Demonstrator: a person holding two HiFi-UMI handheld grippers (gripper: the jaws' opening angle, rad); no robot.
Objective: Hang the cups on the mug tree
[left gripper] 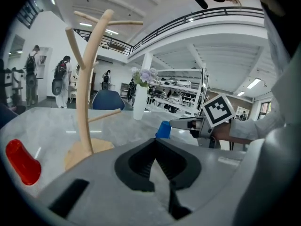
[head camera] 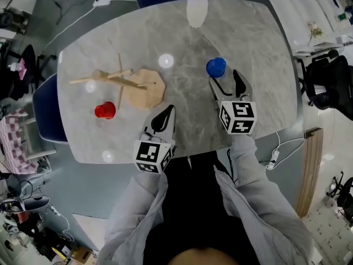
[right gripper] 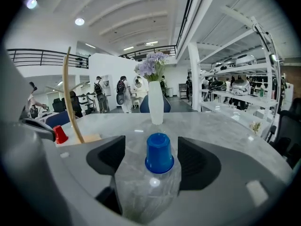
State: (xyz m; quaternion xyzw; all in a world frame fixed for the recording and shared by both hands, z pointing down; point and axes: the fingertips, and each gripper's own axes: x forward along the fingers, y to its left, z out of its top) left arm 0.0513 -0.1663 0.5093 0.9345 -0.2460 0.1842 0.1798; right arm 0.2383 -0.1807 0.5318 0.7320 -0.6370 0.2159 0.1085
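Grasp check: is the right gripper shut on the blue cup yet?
No, its jaws stand apart, with bare table showing on each side of the blue cup between them.

Two cups [head camera: 105, 110] [head camera: 216, 67], one tree [head camera: 146, 87], one vase [head camera: 197, 11]

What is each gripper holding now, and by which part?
Nothing is held. The right gripper is open around the blue cup without touching it; the left gripper is shut and empty.
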